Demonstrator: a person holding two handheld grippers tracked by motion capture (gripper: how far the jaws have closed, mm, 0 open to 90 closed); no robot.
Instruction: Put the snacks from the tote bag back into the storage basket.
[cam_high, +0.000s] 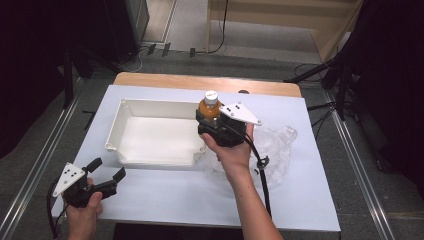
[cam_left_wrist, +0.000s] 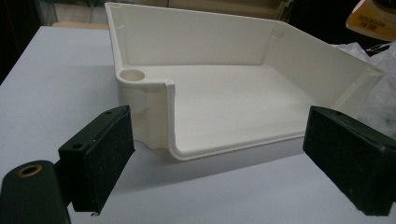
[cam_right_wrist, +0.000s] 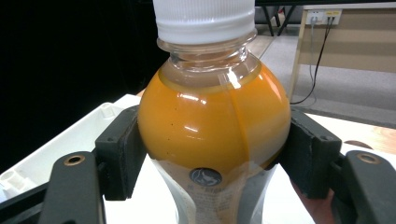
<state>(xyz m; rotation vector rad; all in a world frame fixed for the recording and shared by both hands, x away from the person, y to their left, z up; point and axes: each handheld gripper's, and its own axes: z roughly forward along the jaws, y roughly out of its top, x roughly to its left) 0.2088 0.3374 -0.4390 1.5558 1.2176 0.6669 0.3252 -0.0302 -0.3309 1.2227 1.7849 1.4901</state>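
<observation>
A small bottle of orange juice (cam_right_wrist: 212, 126) with a white cap (cam_right_wrist: 204, 18) stands upright between the pads of my right gripper (cam_right_wrist: 212, 154), which is shut on its round body. In the high view the bottle (cam_high: 210, 107) and right gripper (cam_high: 216, 125) are held above the right end of the white plastic bin (cam_high: 120, 130). My left gripper (cam_high: 106, 169) rests near the table's front left corner, open, nothing between its pads (cam_left_wrist: 109, 154). It faces the bin's low front lip (cam_left_wrist: 224, 149).
A crumpled clear plastic bag (cam_high: 275, 145) lies on the white table sheet right of the bin. The bin's inside (cam_left_wrist: 224, 93) holds nothing. A wooden table edge (cam_high: 200, 80) runs behind; dark stands and cables sit on the floor beyond.
</observation>
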